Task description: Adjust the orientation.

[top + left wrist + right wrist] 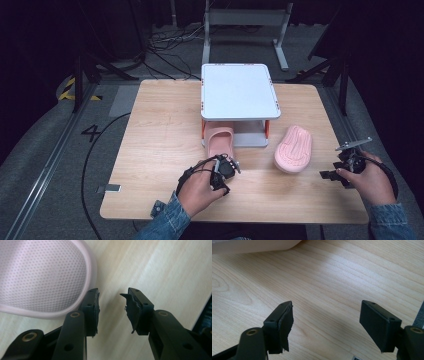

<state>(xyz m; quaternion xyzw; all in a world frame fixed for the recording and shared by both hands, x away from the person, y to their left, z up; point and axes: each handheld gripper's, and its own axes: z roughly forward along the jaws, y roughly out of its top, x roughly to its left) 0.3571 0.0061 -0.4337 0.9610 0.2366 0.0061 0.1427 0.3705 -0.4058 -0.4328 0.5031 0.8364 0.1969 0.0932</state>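
A pink slipper [219, 142] lies right way up, its toe tucked under a white two-level stand [239, 91]. My left gripper [226, 167] sits just in front of its heel. In the left gripper view the dotted pink insole and heel rim [42, 275] lie beside the left jaw, and my left gripper [111, 305] is open with only bare wood in the narrow gap. A second pink slipper [293, 148] lies sole up to the right of the stand. My right gripper [332, 176] hovers near the table's right edge, and in its own view [327, 315] it stands wide open over wood, with a pink slipper edge [249, 246] at the top.
The wooden table [160, 125] has free room on its left half and along the front. A small grey tag [112, 188] sits at the front left edge. Cables trail over the floor behind the table, and dark curtains surround it.
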